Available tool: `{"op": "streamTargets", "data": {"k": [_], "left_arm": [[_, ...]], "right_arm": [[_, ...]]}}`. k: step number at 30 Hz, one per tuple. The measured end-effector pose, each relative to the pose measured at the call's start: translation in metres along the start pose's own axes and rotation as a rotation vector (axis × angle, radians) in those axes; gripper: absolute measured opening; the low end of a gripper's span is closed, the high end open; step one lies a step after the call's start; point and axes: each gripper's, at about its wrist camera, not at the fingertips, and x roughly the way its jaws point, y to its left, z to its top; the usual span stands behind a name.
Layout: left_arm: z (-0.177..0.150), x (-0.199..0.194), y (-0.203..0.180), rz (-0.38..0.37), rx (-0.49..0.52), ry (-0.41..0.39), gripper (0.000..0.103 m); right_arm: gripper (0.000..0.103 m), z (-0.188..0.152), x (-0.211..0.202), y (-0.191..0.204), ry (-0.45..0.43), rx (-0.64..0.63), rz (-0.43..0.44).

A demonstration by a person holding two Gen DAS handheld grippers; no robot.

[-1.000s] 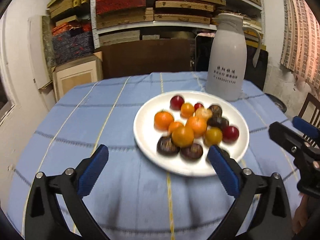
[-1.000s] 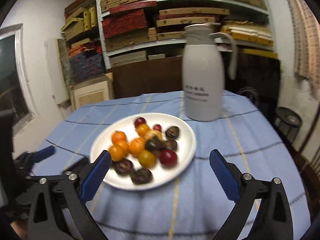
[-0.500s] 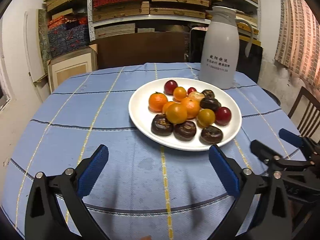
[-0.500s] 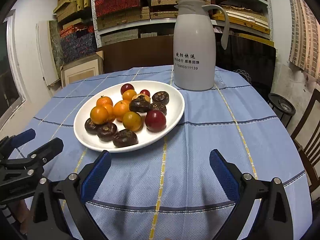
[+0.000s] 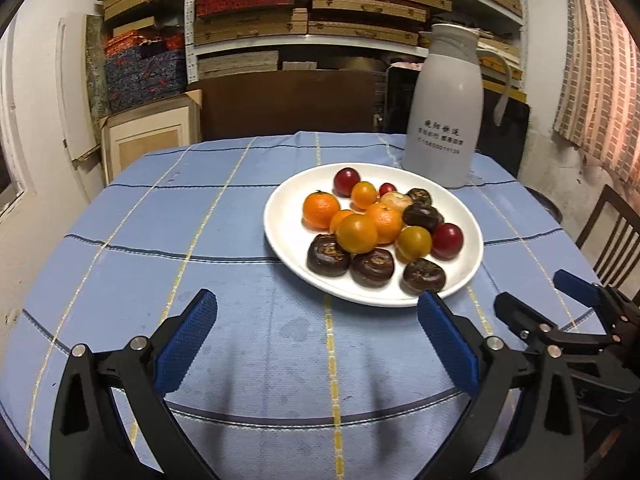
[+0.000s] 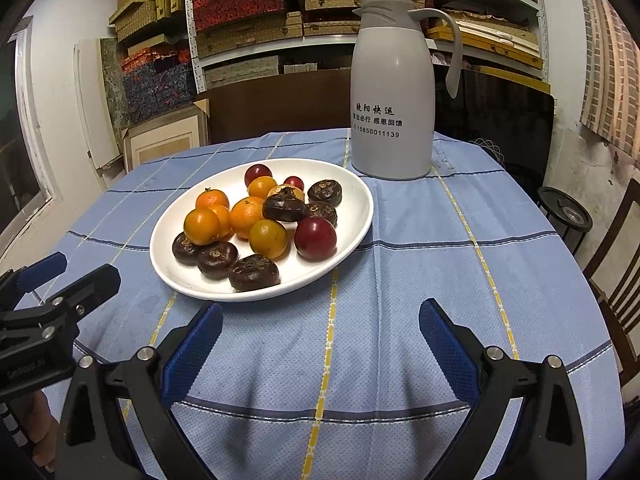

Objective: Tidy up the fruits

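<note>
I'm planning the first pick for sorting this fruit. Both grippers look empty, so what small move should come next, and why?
Probably ease the right gripper forward toward the near rim of the white plate. Both it and the left gripper are open, hold nothing, and sit short of the plate, and the dark fruit lies closest to that rim.

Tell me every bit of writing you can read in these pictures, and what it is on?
All of it is on the white thermos jug:
"晚阳快运", top line; the first character is uncertain.
"百出必行 感恩回馈", second line; the first characters are too small to be sure of.
"15850011139", bottom line.
Embossed lettering on the left gripper body: too faint to read.
The shelf boxes show no readable text.
</note>
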Motion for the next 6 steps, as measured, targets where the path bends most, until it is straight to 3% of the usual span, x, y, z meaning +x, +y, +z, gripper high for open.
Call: {"op": "streamTargets", "data": {"k": [6], "left_arm": [[-0.0013,0.0017,-0.0017,0.011,0.015,0.012,0.098]], "right_arm": [[0.099,-0.0003,-0.0007,0.0,0.0,0.002,0.001]]}}
